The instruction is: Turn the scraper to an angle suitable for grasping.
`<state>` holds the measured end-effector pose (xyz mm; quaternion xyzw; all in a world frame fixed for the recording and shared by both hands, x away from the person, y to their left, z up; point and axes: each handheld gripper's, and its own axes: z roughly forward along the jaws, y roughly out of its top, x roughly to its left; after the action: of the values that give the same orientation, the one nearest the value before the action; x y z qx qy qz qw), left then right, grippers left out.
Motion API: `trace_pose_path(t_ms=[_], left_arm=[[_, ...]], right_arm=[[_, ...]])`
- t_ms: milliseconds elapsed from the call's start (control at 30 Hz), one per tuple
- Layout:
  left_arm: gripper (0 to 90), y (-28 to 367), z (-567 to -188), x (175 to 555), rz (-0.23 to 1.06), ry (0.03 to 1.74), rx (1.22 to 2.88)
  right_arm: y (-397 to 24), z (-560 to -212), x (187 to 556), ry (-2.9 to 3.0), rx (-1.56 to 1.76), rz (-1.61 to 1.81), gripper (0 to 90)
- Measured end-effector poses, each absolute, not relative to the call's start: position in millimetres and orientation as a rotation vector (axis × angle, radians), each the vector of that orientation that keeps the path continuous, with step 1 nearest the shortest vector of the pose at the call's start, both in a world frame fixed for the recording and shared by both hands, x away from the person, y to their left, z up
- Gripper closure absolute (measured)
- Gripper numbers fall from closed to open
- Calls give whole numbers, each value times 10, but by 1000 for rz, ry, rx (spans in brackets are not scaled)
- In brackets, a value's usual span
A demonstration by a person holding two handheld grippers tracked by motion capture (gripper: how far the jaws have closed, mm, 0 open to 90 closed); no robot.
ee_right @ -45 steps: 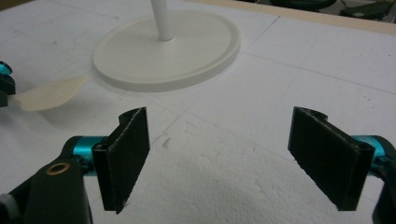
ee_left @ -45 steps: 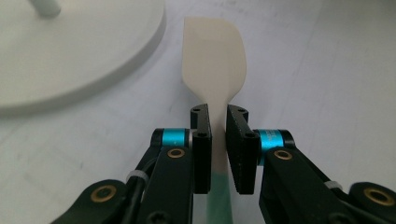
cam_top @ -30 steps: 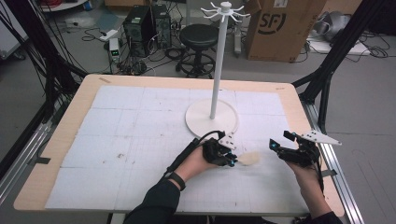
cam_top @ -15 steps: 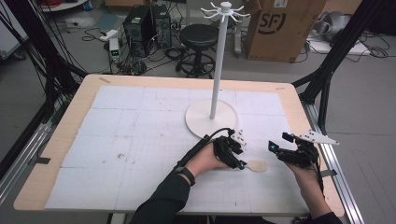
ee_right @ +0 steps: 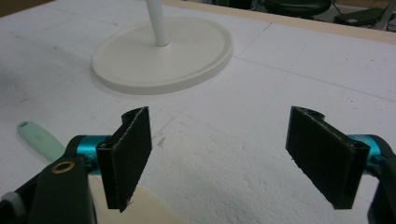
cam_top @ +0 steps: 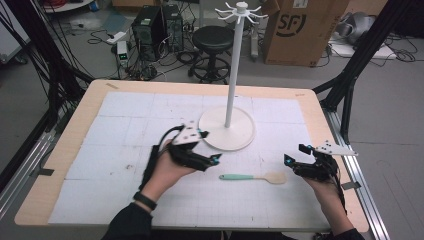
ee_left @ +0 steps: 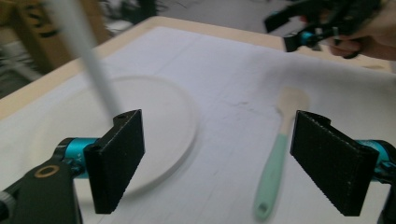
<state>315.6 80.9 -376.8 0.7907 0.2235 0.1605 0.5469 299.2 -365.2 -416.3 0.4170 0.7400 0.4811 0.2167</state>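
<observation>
A spatula (cam_top: 252, 177) with a mint-green handle and a pale wooden blade lies flat on the white mat of the table (cam_top: 60, 200), near the front edge and a little right of its middle, the blade pointing toward the right edge. Nothing touches it. The left gripper (cam_top: 209, 161) hovers just beside the handle end, on the side toward the left edge; its jaws have just been opening and now stand spread wide with nothing between them. In the left gripper view the spatula lies on the mat beyond the gap, closer to the right-hand jaw, and clear of both pads. The right gripper (cam_top: 292, 156) sits close to the right edge, near the blade end of the spatula, its jaws also spread apart and empty; the right gripper view shows bare mat between them, the green handle off to the left. Behind the spatula, toward the far edge, the round base of a white hanging stand (cam_top: 227, 127) rests on the mat, its pole upright
</observation>
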Motion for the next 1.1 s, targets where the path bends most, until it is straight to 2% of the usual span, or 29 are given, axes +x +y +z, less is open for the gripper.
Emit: trace_pose_path(t_ms=[200,300,433,1100], left_arm=[[185,1617,-3987,3000,478,706,1752],[191,1882,-3999,2990,559,768,1712],[195,2104,-4032,3003,600,830,1667],[214,2079,-4113,3039,629,820,1712]], right_arm=[[-3595,-4163,2965,2074,1118,1320,215],[-3593,-4168,2965,2075,1119,1327,214],[-3597,-4170,2972,2071,1126,1330,214],[-3617,-4187,2991,2077,1133,1336,212]])
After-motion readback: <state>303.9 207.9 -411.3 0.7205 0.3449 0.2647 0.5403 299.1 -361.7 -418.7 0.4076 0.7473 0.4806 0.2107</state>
